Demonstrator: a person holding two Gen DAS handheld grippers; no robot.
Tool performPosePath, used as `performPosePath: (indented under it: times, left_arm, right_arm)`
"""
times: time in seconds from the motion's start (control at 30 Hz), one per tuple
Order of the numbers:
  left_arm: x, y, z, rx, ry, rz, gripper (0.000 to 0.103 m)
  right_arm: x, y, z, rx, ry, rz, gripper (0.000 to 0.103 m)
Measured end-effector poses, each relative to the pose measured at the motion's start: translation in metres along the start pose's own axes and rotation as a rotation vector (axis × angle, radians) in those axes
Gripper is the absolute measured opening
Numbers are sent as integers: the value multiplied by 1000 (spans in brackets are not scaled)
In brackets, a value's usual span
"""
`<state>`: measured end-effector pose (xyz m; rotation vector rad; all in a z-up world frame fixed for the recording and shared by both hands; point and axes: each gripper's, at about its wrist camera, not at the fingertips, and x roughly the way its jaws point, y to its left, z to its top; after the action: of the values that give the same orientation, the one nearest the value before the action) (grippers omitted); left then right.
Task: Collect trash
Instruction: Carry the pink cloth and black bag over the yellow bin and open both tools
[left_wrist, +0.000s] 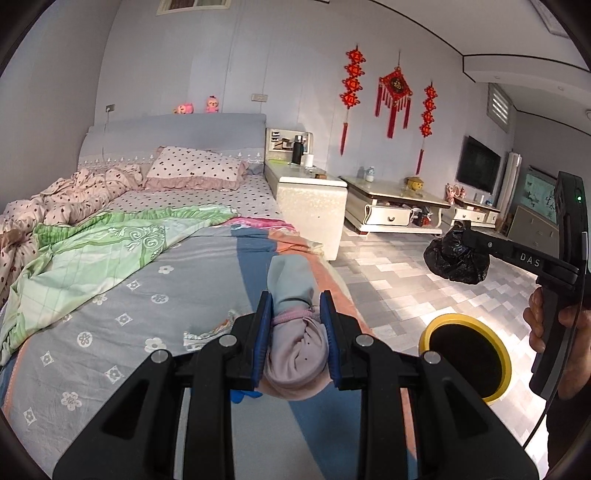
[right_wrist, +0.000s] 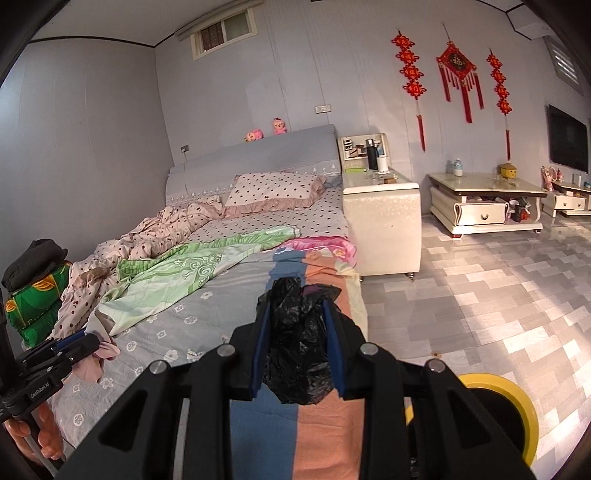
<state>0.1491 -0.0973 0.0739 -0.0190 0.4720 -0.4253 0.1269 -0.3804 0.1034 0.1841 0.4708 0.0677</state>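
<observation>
My left gripper (left_wrist: 295, 306) is shut on a rolled bundle of pink and grey cloth (left_wrist: 295, 332), held above the foot of the bed (left_wrist: 122, 295). My right gripper (right_wrist: 297, 314) is shut on a crumpled black plastic bag (right_wrist: 299, 343), held over the bed's right edge; the bag also shows in the left wrist view (left_wrist: 456, 256), hanging above the floor. A yellow-rimmed trash bin (left_wrist: 467, 354) with a dark inside stands on the floor beside the bed, below and right of both grippers; it also shows in the right wrist view (right_wrist: 506, 413).
The bed carries a green quilt (left_wrist: 103, 243), a dotted blanket (left_wrist: 74, 192) and a pillow (left_wrist: 195, 168). A white bedside cabinet (left_wrist: 310, 206) stands by its right side, a low table (left_wrist: 395, 206) farther right. Folded clothes (right_wrist: 33, 284) lie at the bed's left.
</observation>
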Motion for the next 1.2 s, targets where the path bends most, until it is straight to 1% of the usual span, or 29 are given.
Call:
performPosePath:
  times: [0.13, 0.27, 0.5, 0.67, 0.9, 1.2]
  left_arm:
    - [11, -43, 14, 40, -5, -59, 25]
    - [30, -85, 23, 69, 11, -114, 25]
    - [69, -157, 26, 114, 51, -202, 25]
    - [98, -202, 15, 154, 90, -253, 26]
    - [144, -250, -4, 180, 157, -303, 26]
    - [198, -284, -47, 191, 264, -338, 26]
  right_arm:
    - [-21, -31, 1, 31, -23, -52, 27]
    - [-37, -64, -1, 64, -36, -103, 27]
    - [-60, -119, -13, 121, -46, -189, 27]
    - [-66, -155, -27, 166, -35, -236, 27]
    - [-61, -191, -53, 221, -5, -277, 27]
    - [-35, -229, -88, 283, 82, -311, 27]
